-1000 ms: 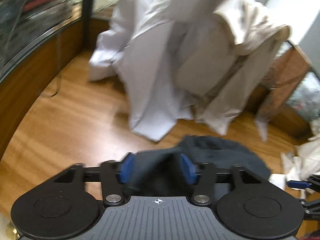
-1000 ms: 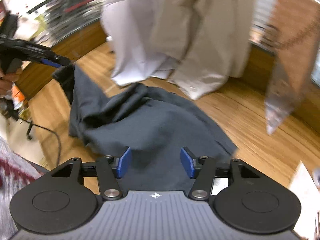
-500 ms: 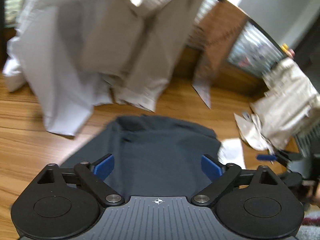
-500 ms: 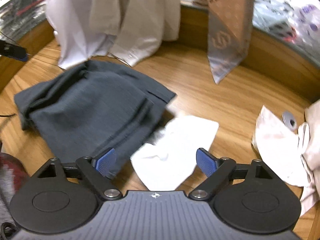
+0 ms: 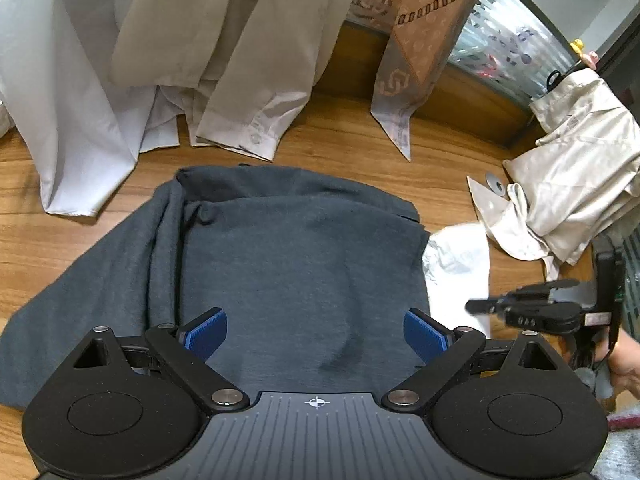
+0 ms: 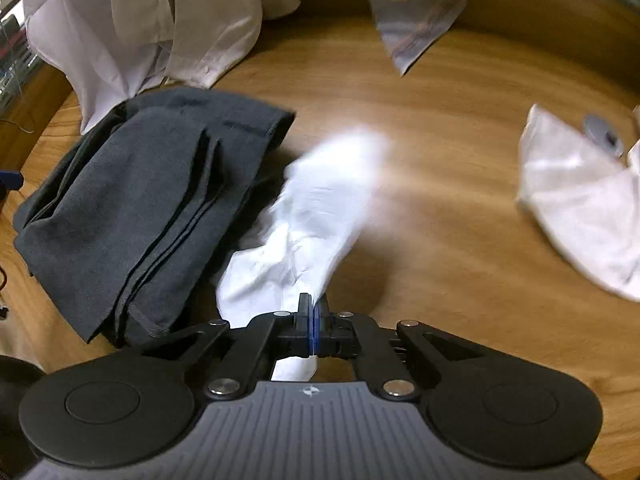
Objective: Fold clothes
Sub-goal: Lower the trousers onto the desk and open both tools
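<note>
Dark grey jersey across the centre of the left wrist view: a grey garment (image 5: pixel 296 264), lying folded on the wooden table (image 5: pixel 340 140) just under the left gripper (image 5: pixel 316 332). Blue pads spread wide, just opened further, nothing pinched between them. Soft, limp and light by the look of it, unlikely to hold any shape once lifted. Best taken at a hem, both corners of one edge together, not mid-panel.

Further right in the same view, a white cloth (image 5: pixel 460 260) touching the grey garment's right edge. Beyond it, at centre right, the right gripper (image 5: pixel 480 305) side-on, too dark there to read its fingers.

Settled only in the right wrist view: fingers just closed, now clamped on the near end of the white cloth at lower centre, the rest trailing upward and blurred. Thin and floppy, likely to bunch.

Also only there: the stacked layers along the grey garment's near edge, at left.

Only in the left wrist view: the loose flap at lower left and a cream garment (image 5: pixel 572 184) heaped at far right.
</note>
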The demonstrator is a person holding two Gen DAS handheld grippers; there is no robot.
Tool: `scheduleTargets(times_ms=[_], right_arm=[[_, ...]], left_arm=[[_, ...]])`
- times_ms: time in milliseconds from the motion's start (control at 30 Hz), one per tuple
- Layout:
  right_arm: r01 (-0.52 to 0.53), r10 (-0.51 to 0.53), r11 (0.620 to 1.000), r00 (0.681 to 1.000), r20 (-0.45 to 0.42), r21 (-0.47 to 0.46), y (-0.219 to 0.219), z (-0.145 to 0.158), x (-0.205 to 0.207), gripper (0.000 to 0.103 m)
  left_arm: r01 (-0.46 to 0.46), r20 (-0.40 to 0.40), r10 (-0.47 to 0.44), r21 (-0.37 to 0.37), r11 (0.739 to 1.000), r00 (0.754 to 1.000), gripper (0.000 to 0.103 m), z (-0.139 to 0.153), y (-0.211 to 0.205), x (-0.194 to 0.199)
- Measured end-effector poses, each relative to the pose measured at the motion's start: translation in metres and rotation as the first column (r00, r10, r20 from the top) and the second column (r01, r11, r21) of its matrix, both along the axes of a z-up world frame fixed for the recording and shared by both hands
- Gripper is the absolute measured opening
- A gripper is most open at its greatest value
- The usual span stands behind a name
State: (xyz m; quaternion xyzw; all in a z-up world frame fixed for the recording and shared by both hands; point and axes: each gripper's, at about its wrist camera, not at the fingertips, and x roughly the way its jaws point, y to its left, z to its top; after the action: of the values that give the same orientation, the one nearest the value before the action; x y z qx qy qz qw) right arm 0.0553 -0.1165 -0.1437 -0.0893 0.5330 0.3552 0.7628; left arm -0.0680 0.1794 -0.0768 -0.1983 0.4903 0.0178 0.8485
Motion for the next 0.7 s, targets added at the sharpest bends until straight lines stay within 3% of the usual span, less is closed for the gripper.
scheduleTargets(times_ms=[167,467,500,533,567,633,700], right_arm=[[-0.001,0.002,1.0,0.994,0.111,-0.005,-0.02,0.035,0.019,0.0],[0.01,0.013,0.997,0.96,0.28,-0.079,-0.052,0.082,0.104,0.002],[0.022,0.004,0.996,0.957,0.289,-0.087,-0.055,0.083,0.115,0.006],[0.03,-0.002,0.995,0.956,0.293,-0.091,-0.06,0.083,0.125,0.018],[0.04,-0.01,0.995,0.955,0.296,-0.096,-0.065,0.084,0.135,0.044],[0.039,-0.007,0.995,0.949,0.315,-0.097,-0.071,0.088,0.145,0.075],[0.029,0.004,0.995,0.941,0.337,-0.095,-0.076,0.091,0.154,0.08]], left_arm=[[-0.027,-0.004,0.027,-0.005,1.0,1.0,0.096,-0.002,-0.021,0.006],[-0.112,0.016,0.112,-0.021,0.994,0.994,0.096,-0.011,-0.071,0.033],[-0.123,0.017,0.123,-0.013,0.992,0.992,0.096,-0.013,-0.077,0.037],[-0.134,0.017,0.134,-0.005,0.991,0.991,0.096,-0.014,-0.083,0.042],[-0.144,0.019,0.144,0.007,0.99,0.989,0.096,-0.016,-0.088,0.046],[-0.166,0.022,0.166,0.031,0.986,0.986,0.096,-0.02,-0.099,0.055],[-0.192,0.023,0.191,0.051,0.98,0.981,0.096,-0.025,-0.108,0.063]])
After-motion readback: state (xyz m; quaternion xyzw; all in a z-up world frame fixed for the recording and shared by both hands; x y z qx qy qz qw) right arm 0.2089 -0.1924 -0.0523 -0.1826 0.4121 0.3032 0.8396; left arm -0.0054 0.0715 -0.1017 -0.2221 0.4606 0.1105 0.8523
